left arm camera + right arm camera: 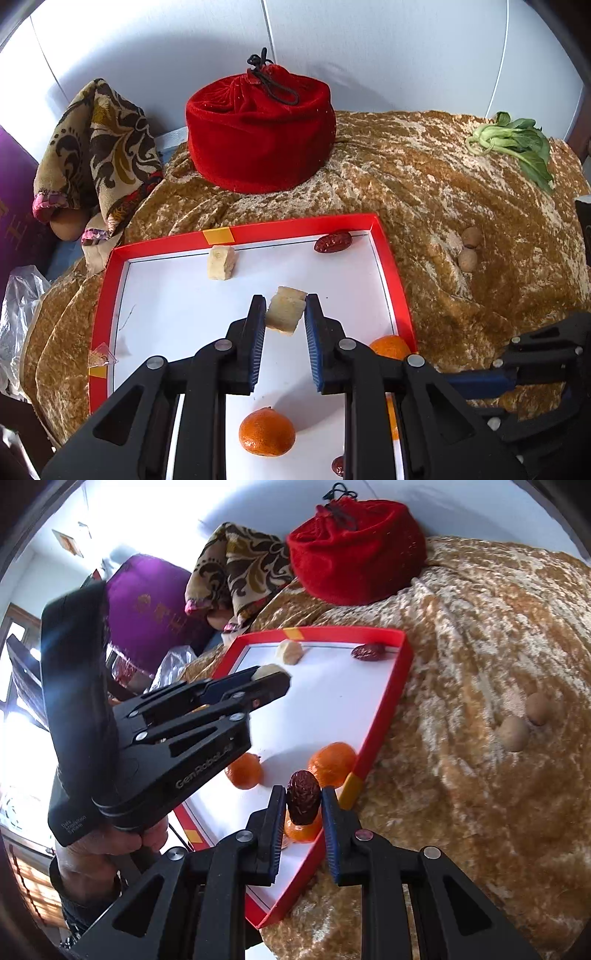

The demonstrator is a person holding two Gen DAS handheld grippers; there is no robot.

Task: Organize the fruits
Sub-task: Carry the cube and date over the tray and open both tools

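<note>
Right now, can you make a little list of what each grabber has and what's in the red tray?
left gripper: shut on a pale cake block, above the tray
right gripper: shut on a red date, over the tray's edge
red tray: another pale block, another date, three tangerines
outside tray: two brown nuts, bok choy, red pouch, all on the gold cloth
</note>
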